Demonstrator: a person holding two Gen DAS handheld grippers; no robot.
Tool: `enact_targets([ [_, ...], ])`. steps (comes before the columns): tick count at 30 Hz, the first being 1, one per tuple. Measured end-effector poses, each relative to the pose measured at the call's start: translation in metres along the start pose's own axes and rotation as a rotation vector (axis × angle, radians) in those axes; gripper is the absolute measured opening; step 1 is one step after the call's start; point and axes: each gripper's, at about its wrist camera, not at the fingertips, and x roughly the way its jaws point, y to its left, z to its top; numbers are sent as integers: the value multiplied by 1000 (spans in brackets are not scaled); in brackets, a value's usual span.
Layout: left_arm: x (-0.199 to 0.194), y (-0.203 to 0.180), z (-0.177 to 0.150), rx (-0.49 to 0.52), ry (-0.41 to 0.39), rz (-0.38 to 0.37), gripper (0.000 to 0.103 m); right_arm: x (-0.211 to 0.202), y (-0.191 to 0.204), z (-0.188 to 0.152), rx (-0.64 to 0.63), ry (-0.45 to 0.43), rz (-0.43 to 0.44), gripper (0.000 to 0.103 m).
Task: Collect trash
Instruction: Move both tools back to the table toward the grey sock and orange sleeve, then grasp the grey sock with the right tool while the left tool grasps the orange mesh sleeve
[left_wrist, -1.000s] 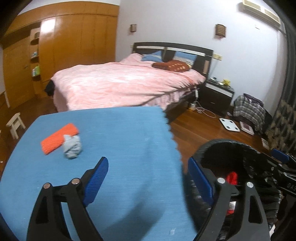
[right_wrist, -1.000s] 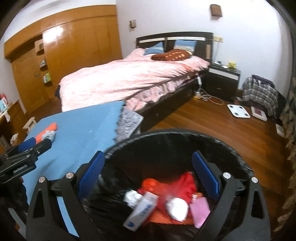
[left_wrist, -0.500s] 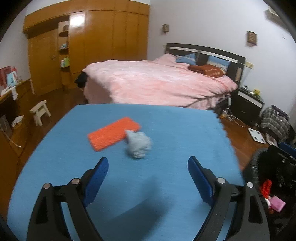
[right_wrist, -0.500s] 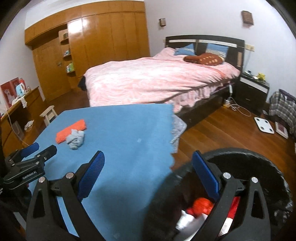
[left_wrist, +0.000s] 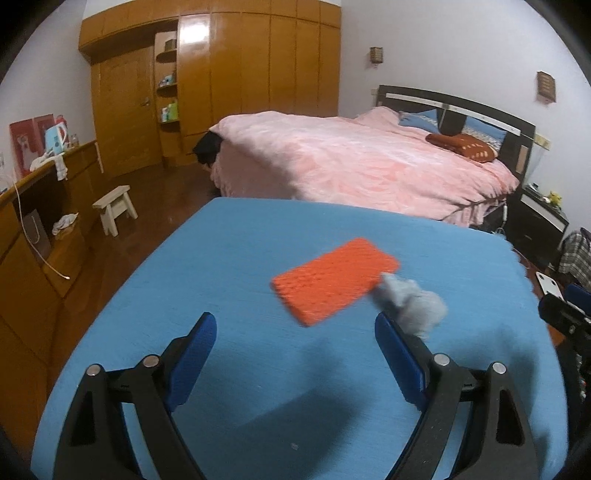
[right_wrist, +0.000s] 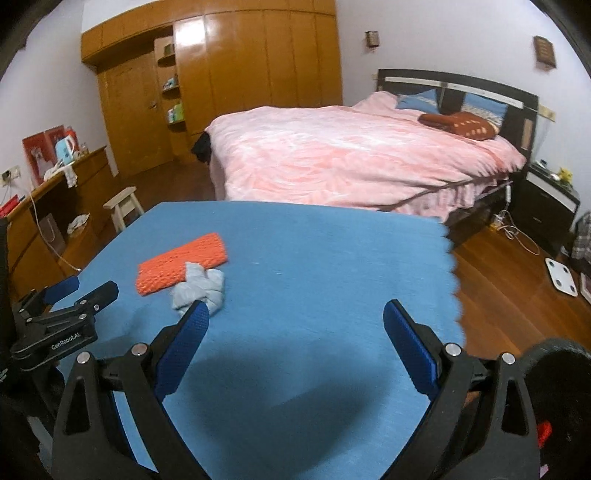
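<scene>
listing what i see from both wrist cameras, item by item.
- left gripper (left_wrist: 295, 354): jaws wide, nothing between them, low centre of its own frame over the blue cloth (left_wrist: 229, 280). it also shows at the lower left of the right view.
- right gripper (right_wrist: 295, 339): jaws wide, empty, low centre of its frame.
- orange pad (left_wrist: 336, 280): flat on the cloth, centre of the left view, upper left of centre in the right view.
- grey wad (left_wrist: 410, 302): crumpled, touching the pad's near corner; in the left view just above the right fingertip; in the right view just above the left fingertip.
- black bin (right_wrist: 557, 369): lower right corner of the right view, beside the cloth's edge; something red inside.
- pink bed (right_wrist: 351, 155): upper centre, beyond the cloth.
- stool (left_wrist: 114, 206): left, on the wooden floor.
</scene>
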Motion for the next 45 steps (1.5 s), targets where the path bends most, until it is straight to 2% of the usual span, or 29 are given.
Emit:
enact_targets([
  [14, 26, 35, -2, -36, 48, -6, 86, 72, 59, 10, -33, 81, 49, 93],
  [29, 30, 46, -3, -70, 70, -19, 86, 92, 83, 8, -76, 117, 93, 92],
  [31, 30, 48, -3, -69, 67, -18, 86, 92, 84, 7, -81, 120, 112, 81],
  [35, 28, 53, -3, -69, 65, -17, 86, 93, 90, 7, -104, 132, 154, 67],
  [37, 28, 55, -3, -66, 61, -17, 86, 93, 95, 5, -117, 141, 172, 55],
  [45, 27, 59, -3, -62, 61, -21, 86, 92, 97, 6, -111, 149, 209, 47],
])
